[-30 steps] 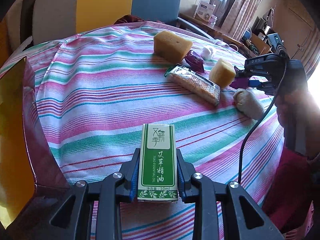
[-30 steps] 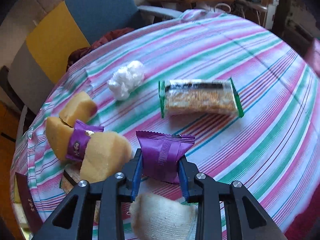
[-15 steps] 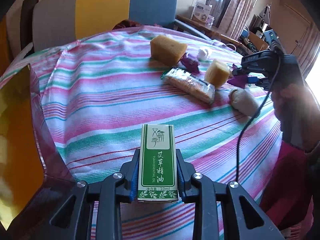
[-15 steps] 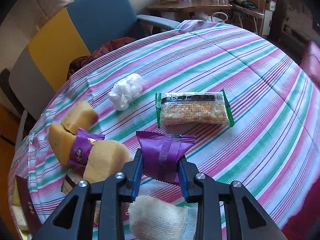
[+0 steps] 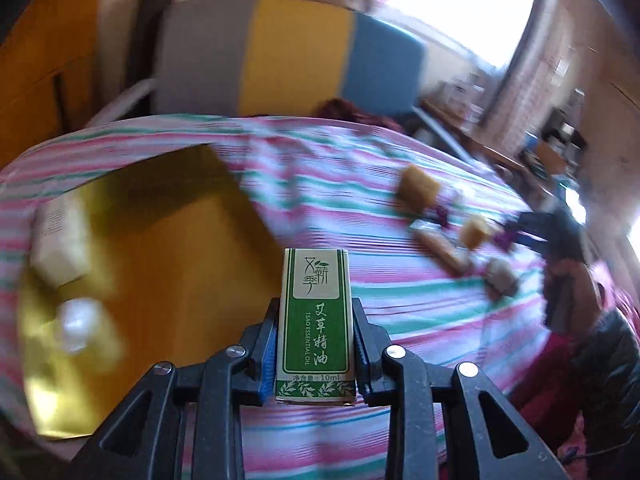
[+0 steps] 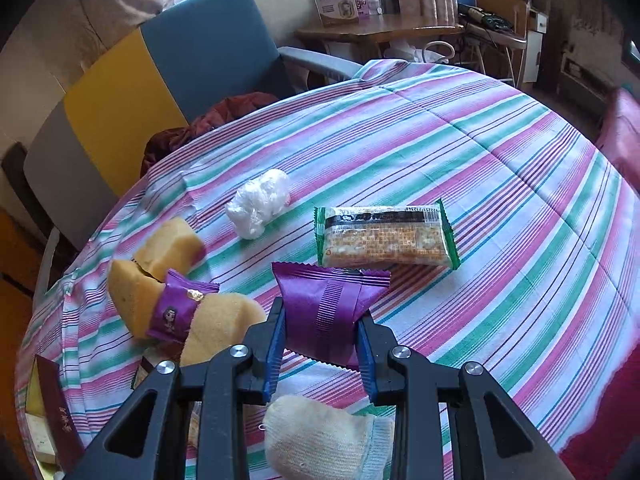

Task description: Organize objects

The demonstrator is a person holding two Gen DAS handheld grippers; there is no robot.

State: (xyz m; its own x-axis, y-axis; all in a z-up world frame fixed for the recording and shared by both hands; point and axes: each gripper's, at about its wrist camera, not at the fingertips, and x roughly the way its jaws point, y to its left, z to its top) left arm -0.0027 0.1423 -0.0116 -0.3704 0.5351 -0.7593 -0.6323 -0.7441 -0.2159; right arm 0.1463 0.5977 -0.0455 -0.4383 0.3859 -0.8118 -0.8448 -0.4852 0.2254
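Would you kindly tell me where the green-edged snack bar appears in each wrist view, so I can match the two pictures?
Left wrist: the snack bar lies blurred at right of centre, beyond the green box.
Right wrist: the snack bar lies at centre, just beyond the held purple packet.
Shared landmark: the yellow sponge on the striped cloth.

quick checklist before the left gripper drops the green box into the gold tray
1. Left gripper shut on essential oil box: ok.
2. Box upright between the fingers: ok.
3. Gold tray in view to the left: ok.
4. Box over the tray: not ok, at its right edge.
5. Free spot among tray contents: cannot tell, blurred.
6. Right gripper shut on purple snack packet, away from the tray: ok.
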